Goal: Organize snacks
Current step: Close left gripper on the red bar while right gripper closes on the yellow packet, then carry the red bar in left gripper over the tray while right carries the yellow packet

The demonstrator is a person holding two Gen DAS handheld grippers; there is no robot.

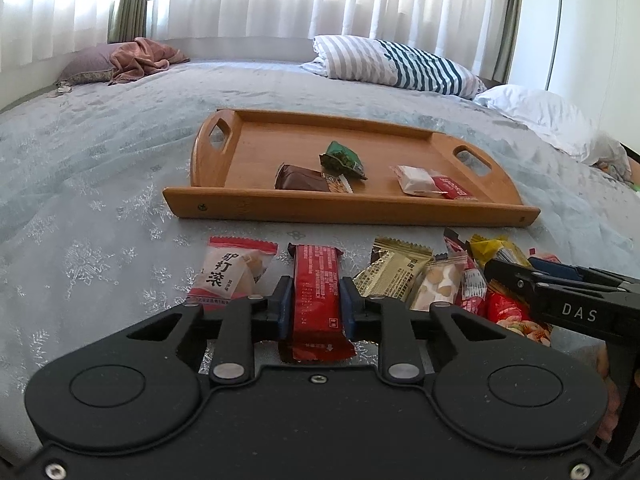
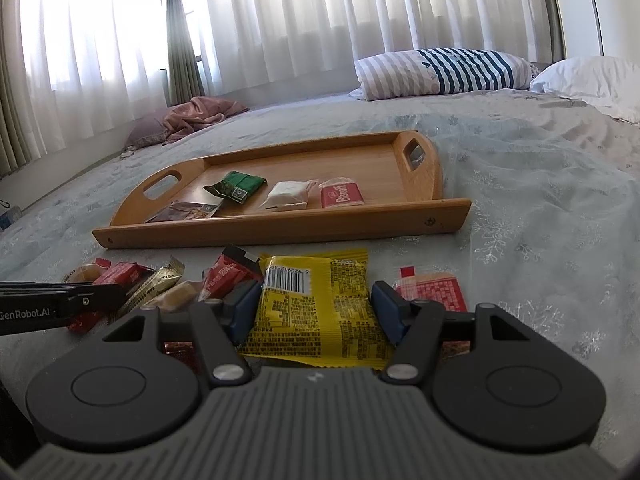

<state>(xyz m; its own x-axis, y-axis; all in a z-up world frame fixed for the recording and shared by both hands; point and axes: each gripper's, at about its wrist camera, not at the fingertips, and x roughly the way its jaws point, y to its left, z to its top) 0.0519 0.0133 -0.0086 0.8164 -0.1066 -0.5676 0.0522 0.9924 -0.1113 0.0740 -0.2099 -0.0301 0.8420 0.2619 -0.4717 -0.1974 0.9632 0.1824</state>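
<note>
A wooden tray (image 1: 344,210) (image 2: 280,222) lies on the bed and holds a brown bar (image 1: 300,179), a green packet (image 1: 342,159) (image 2: 236,186), a white packet (image 1: 416,179) (image 2: 286,194) and a red biscuit packet (image 1: 454,189) (image 2: 341,195). Loose snacks lie in front of it. My left gripper (image 1: 316,284) is shut on a red bar (image 1: 318,296). My right gripper (image 2: 314,300) has its blue pads on both sides of a yellow packet (image 2: 316,304), shut on it. The right gripper also shows in the left wrist view (image 1: 496,268).
Loose snacks: a pink-white packet (image 1: 234,272), a gold packet (image 1: 390,274) and a red-pink packet (image 2: 432,292). A striped pillow (image 1: 396,64), a white pillow (image 1: 544,116) and a pink cloth (image 1: 140,58) lie at the bed's far side. Curtains hang behind.
</note>
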